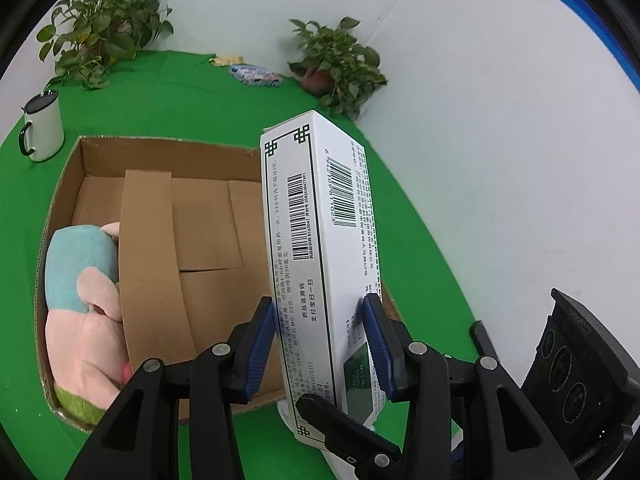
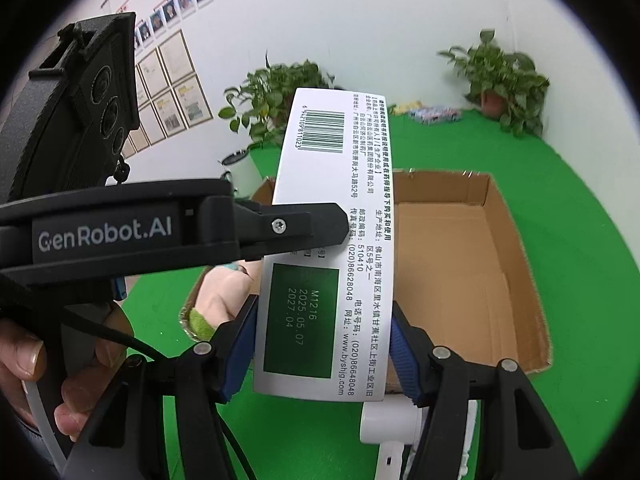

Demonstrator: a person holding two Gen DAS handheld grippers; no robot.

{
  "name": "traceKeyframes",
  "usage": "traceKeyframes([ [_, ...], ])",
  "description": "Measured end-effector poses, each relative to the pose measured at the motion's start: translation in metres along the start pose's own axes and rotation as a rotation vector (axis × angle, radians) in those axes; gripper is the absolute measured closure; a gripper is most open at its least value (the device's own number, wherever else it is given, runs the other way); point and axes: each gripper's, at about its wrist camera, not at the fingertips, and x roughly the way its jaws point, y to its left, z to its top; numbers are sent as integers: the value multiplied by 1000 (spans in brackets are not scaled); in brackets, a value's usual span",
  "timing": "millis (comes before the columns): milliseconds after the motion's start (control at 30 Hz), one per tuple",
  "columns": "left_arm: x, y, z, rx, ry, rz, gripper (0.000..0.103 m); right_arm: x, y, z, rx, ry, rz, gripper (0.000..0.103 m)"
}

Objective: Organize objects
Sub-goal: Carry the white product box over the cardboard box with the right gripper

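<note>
A long white medicine box (image 1: pixel 320 208) with barcodes and a green panel is held in the air over the open cardboard box (image 1: pixel 168 152). My left gripper (image 1: pixel 318 308) is shut on its narrow sides, blue pads pressing both faces. My right gripper (image 2: pixel 324 312) is shut on the same medicine box (image 2: pixel 328 216) near its lower end. One finger (image 2: pixel 280 224) of the left gripper crosses the right wrist view and clamps the box. A pink and blue plush toy (image 1: pixel 84 312) lies in the carton's left part, behind a cardboard flap (image 1: pixel 152 264).
A white mug (image 1: pixel 42 128) stands left of the carton on the green cloth (image 1: pixel 192 96). Two potted plants (image 1: pixel 100 28) (image 1: pixel 340 64) and small packets (image 1: pixel 256 74) sit at the back by the wall. A white plastic object (image 2: pixel 392 424) lies below the held box. A hand (image 2: pixel 36 364) grips the left handle.
</note>
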Motion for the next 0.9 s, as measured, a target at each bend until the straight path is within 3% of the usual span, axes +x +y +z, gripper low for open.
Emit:
traceKeyframes([
  [367, 91, 57, 0, -66, 167, 112, 61, 80, -36, -18, 109, 168, 109, 44],
  [900, 121, 75, 8, -115, 244, 172, 59, 108, -49, -36, 193, 247, 182, 44],
])
